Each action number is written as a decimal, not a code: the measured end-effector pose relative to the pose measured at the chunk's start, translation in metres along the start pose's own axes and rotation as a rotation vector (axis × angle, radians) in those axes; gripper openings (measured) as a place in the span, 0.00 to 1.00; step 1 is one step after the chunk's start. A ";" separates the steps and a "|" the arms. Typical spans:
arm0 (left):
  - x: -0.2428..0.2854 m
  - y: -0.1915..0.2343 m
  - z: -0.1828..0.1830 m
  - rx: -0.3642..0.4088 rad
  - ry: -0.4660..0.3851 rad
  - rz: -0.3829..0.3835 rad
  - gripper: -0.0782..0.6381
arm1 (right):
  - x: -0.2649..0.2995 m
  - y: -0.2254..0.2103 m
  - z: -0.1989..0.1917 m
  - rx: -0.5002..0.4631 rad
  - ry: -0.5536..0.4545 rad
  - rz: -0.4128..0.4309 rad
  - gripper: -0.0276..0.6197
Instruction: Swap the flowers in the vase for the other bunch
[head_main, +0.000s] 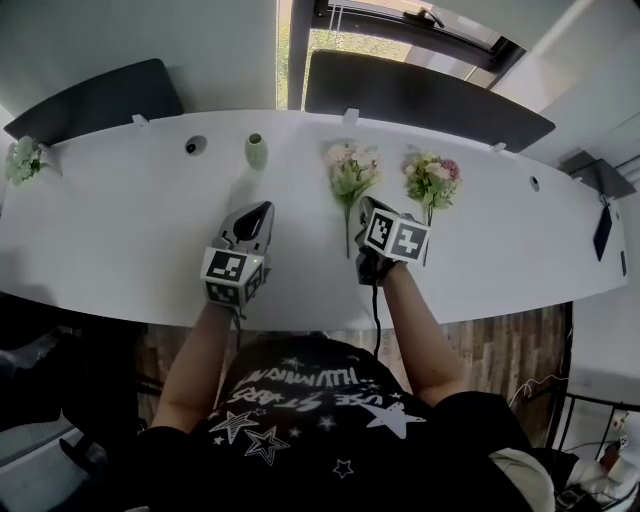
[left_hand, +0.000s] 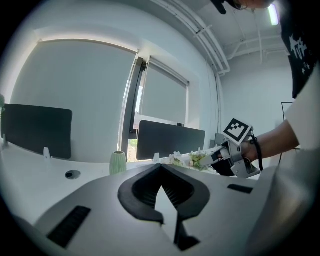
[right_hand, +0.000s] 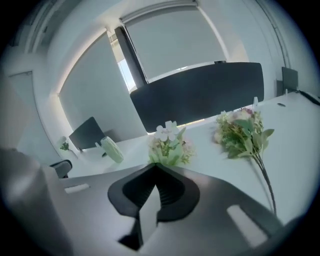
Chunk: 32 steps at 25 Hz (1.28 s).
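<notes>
A small green vase (head_main: 256, 150) stands empty near the back of the white table (head_main: 120, 230). Two bunches lie flat to its right: a pale pink and white bunch (head_main: 352, 168) and a pink and purple bunch (head_main: 432, 180). My right gripper (head_main: 367, 207) hovers between them, just right of the pale bunch's stem, jaws shut with nothing seen between them. In the right gripper view the pale bunch (right_hand: 170, 145) sits right beyond the shut tips (right_hand: 155, 167); its stem is hidden there. My left gripper (head_main: 262, 210) is shut and empty, pointing toward the vase (left_hand: 118, 162).
Dark divider panels (head_main: 420, 95) stand behind the table. A cable hole (head_main: 190, 147) lies left of the vase and another (head_main: 534, 183) at the far right. A small plant (head_main: 22, 158) sits at the table's far left end. The person's body is at the front edge.
</notes>
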<state>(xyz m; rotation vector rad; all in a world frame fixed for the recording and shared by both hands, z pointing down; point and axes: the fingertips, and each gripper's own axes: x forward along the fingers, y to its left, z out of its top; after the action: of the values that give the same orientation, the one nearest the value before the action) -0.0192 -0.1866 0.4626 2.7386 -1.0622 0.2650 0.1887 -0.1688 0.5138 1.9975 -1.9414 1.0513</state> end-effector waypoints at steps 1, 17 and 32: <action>0.001 -0.001 0.002 0.005 -0.006 -0.011 0.12 | -0.003 0.008 0.003 -0.003 -0.017 0.024 0.05; 0.035 -0.022 0.016 0.001 -0.053 -0.150 0.12 | -0.067 -0.007 0.007 0.013 -0.120 -0.015 0.05; 0.079 -0.119 0.014 0.037 -0.021 -0.111 0.12 | -0.092 -0.141 0.011 0.064 -0.010 -0.014 0.05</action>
<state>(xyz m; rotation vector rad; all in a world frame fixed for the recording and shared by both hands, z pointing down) 0.1207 -0.1549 0.4542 2.8272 -0.9154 0.2420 0.3325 -0.0809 0.5016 2.0496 -1.9196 1.1159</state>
